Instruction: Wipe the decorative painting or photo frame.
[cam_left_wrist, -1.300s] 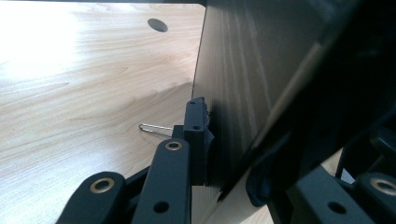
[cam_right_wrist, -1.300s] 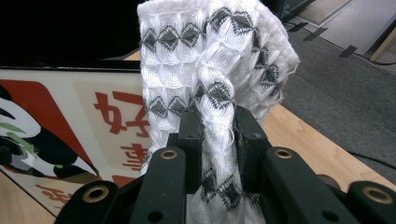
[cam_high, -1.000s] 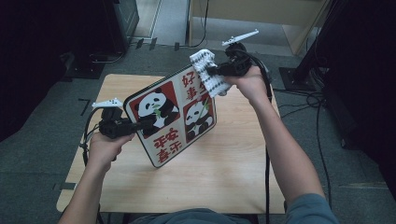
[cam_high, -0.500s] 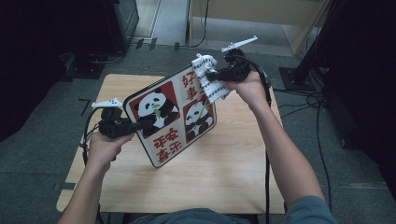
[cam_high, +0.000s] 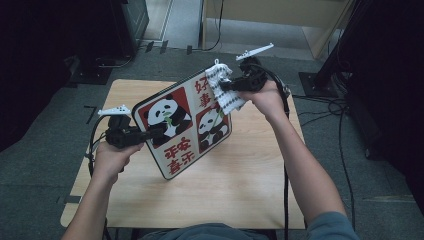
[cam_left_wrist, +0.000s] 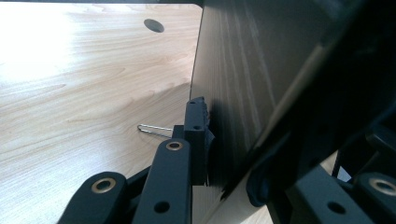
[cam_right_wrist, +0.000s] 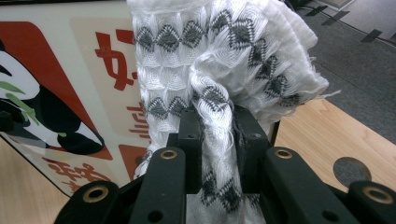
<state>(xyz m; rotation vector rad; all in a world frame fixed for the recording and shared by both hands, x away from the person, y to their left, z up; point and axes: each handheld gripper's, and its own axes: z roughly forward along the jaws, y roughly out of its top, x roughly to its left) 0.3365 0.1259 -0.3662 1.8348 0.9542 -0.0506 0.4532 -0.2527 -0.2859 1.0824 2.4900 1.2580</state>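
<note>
**Above the table: wiping the panda board**

Between the two grippers, a flat panda board, held up off the wooden table and tipped so the picture side faces up and toward the person. At the left gripper, jaws pressed together on the board's left edge, one jaw on the picture side and one on the dark wood-grain back. At the right gripper, jaws pinching a white cloth with small grey diamonds, bunched up and hanging past the jaws. Right in front of the right gripper, cloth touching the board's top corner by the red writing.

About the board: stiff, thin, probably light enough for one gripper. Smooth and shiny on the picture side, so likely slippery; best gripped at the edge, well in from the corner, with a firm squeeze. Could twist or swing if pushed hard far from the left gripper. Gentle rubs, then.

About the cloth: soft, floppy, very light. Easy to squash, hard to break. Best pinched at a thick fold in the middle, with lots left loose for wiping. Might slide out if dragged too hard.
</note>
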